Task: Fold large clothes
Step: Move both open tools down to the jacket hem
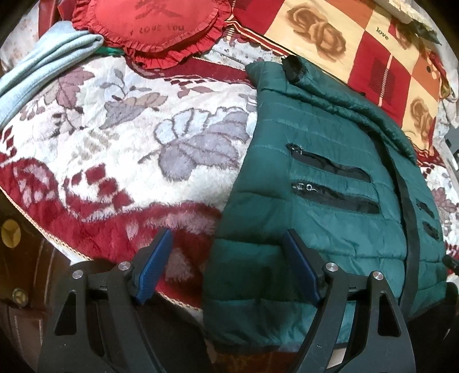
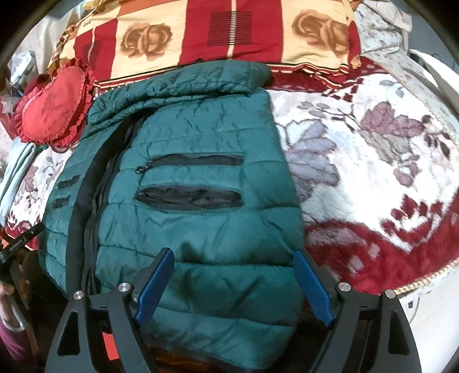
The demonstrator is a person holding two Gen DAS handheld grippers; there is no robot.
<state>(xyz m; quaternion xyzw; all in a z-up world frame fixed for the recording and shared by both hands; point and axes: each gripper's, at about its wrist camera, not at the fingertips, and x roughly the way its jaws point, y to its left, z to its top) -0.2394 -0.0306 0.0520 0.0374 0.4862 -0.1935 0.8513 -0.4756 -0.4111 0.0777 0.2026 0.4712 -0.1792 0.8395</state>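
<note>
A dark green quilted puffer jacket [image 1: 330, 183] lies flat on the bed, front up, with a black centre zip and black pocket zips; it also shows in the right wrist view [image 2: 195, 160]. Its hem hangs over the near bed edge. My left gripper [image 1: 228, 238] is open and empty, straddling the jacket's lower left edge just above it. My right gripper [image 2: 233, 255] is open and empty over the jacket's lower right part, its fingers apart above the hem.
A plush red-and-cream floral blanket [image 1: 114, 149] covers the bed. A red heart cushion [image 1: 155, 25], a folded light blue garment [image 1: 43, 54] and a red-and-cream checked pillow [image 2: 229, 31] lie at the far side. A dark wooden bed frame [image 1: 17, 258] is at the near left.
</note>
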